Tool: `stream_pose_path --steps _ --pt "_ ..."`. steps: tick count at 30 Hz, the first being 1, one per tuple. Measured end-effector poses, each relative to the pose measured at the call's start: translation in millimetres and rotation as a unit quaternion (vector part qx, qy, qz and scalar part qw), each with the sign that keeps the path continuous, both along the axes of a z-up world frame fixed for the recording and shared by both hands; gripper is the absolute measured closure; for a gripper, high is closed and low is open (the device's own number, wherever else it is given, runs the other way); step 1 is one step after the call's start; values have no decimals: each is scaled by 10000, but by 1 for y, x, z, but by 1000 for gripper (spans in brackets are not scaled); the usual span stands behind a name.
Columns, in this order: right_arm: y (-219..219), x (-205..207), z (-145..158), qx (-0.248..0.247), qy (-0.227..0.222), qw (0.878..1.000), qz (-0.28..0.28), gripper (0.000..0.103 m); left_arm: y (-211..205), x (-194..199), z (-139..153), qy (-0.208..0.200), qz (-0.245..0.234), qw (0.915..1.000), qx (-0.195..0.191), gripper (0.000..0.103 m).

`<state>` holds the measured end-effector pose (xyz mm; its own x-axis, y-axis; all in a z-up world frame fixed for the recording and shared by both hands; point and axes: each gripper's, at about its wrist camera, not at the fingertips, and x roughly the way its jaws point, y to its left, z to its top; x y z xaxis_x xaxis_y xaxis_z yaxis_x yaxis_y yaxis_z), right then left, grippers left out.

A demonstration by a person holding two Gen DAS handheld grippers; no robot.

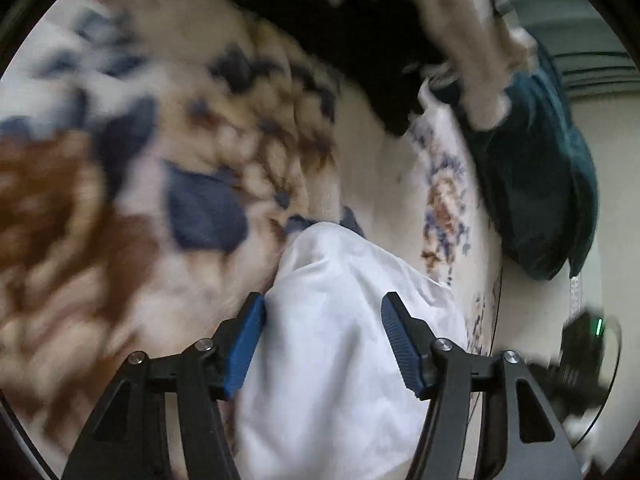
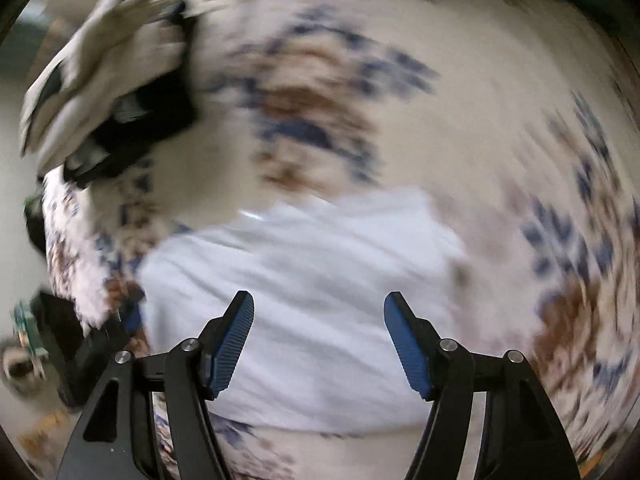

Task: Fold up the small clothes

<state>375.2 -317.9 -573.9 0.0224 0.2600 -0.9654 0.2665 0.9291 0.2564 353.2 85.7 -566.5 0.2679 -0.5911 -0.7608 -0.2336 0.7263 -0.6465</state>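
A white garment (image 1: 340, 344) lies on a cream bedspread with blue and brown flowers (image 1: 120, 184). My left gripper (image 1: 323, 320) is open, its blue pads on either side of the garment's near part, nothing held. In the right wrist view the same white garment (image 2: 312, 280) lies flat on the floral bedspread (image 2: 500, 120). My right gripper (image 2: 319, 320) is open above it and holds nothing. Both views are blurred by motion.
A heap of cream and black clothes (image 1: 400, 40) lies at the far side, also in the right wrist view (image 2: 108, 92). A dark teal cushion or cloth (image 1: 536, 184) lies at the right. A black device (image 1: 576, 356) sits by the bed edge.
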Motion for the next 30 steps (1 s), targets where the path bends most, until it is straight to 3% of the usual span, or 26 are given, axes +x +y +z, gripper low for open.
stream_pose_path --steps 1,2,5,8,16,19,23,26,27,28,29,30 --pt "-17 -12 -7 2 83 9998 -187 33 1 3 -1 -91 37 9999 -45 83" --pt "-29 -19 -11 28 108 9994 -329 33 2 8 -4 -76 44 9999 -73 92" --pt "-63 -38 -28 160 167 9973 -699 33 12 12 -12 159 107 9998 95 91" --pt "-80 -36 -39 306 -25 9958 -864 33 16 5 -10 121 109 9998 87 87" --pt "-91 21 -70 1235 -397 9866 -987 35 4 15 -1 40 -240 9975 660 87" --pt "-78 31 -58 606 -801 9933 -574 99 1 18 4 -25 -264 9966 774 87" --pt "-74 30 -42 155 -975 9938 -510 100 -5 24 7 -102 -357 9954 882 83" --pt "-94 24 -45 455 -731 9933 -774 96 -8 24 13 -163 -396 9929 1113 68" --pt "-100 23 -46 615 -579 9926 -877 94 -8 24 16 -181 -365 9916 1226 58" --pt "-103 21 -45 751 -614 9909 -933 79 -7 23 20 -223 -342 9906 1305 48" --pt "-105 19 -41 861 -747 9892 -921 47 -6 22 23 -269 -311 9894 1393 42" --pt "-105 17 -39 884 -800 9893 -847 34 -4 21 26 -295 -269 9881 1485 37"
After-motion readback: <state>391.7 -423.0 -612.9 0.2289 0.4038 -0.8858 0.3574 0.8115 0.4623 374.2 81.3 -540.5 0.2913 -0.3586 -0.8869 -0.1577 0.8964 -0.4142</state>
